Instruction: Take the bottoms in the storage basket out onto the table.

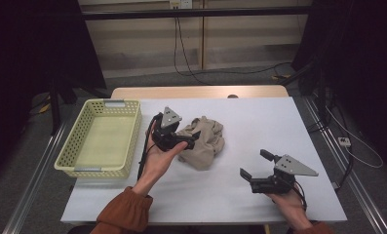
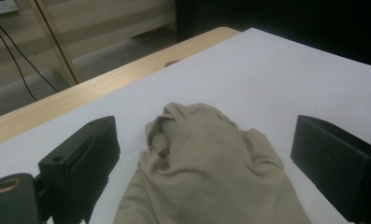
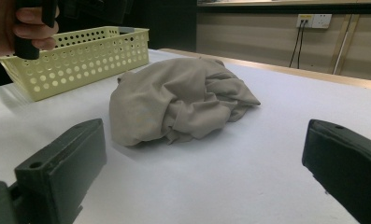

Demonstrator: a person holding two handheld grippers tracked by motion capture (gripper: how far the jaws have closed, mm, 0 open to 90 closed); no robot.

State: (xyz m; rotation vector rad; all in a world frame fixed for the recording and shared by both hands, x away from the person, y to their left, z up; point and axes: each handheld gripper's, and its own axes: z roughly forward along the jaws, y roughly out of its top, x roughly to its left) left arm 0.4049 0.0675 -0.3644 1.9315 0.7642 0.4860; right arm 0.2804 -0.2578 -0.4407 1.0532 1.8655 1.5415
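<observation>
A crumpled beige cloth lies in a heap near the middle of the white table. My left gripper sits at the cloth's left edge, open. In the left gripper view its jaws stand wide apart on either side of the cloth, and the left gripper is not closed on it. My right gripper hovers low at the front right, open, aimed at the cloth from a short distance. The right gripper view shows the cloth ahead of the right gripper, with bare table between.
An empty pale yellow perforated basket stands at the table's left side, also the basket behind the cloth. A wooden strip runs along the far edge. Cables lie on the floor beyond.
</observation>
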